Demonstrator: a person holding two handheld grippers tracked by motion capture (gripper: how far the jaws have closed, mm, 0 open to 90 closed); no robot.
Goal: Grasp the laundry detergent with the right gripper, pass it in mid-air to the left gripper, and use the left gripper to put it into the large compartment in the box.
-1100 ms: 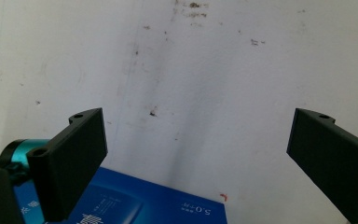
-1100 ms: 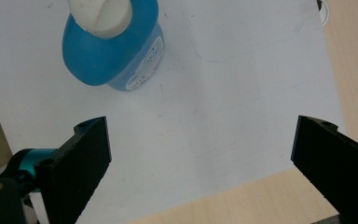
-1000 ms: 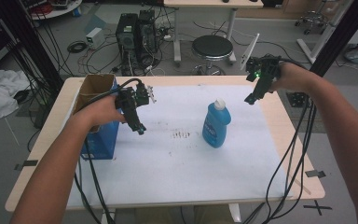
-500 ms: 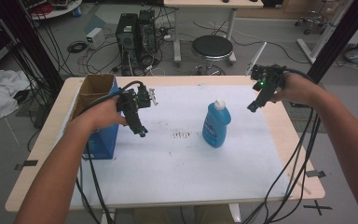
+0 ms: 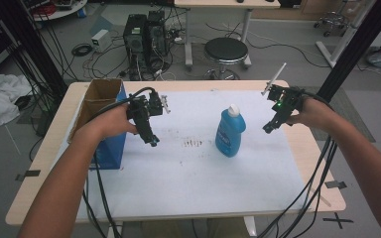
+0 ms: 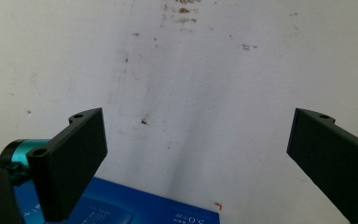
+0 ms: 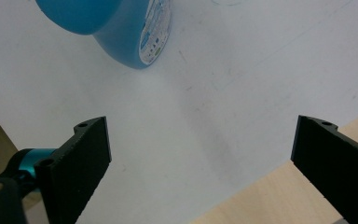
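Since a second ago the right gripper (image 5: 274, 120) has come down and in from the far right corner of the counter (image 5: 188, 198), toward the blue detergent bottle (image 5: 229, 132); the left gripper (image 5: 149, 130) has barely shifted. From the high view, a person's two forearms reach in from the near edge. The left hand (image 5: 110, 122) holds its gripper above the left part of the counter, just beside an open cardboard box with blue sides (image 5: 101, 106) that stands at the left edge. The jaws of this gripper point down and toward the middle of the counter. In the left gripper view the two black jaws stand wide apart with nothing between them, over a white sheet (image 6: 205, 93) speckled with small dark stains, and a blue printed surface (image 6: 140, 207) shows at the bottom edge. The bottle stands upright a little right of the counter's middle, with a white cap and a pale label. The right hand (image 5: 317, 113) holds its gripper near the bottle's right side, apart from it, above the right part of the counter, with a green light lit on its body. In the right gripper view those jaws are also spread wide and empty; the bottle's (image 7: 121, 28) base shows at the top left, and bare wood of the counter's right edge (image 7: 265, 196) lies beyond the white sheet. Black cables trail from both grippers over the near edge.
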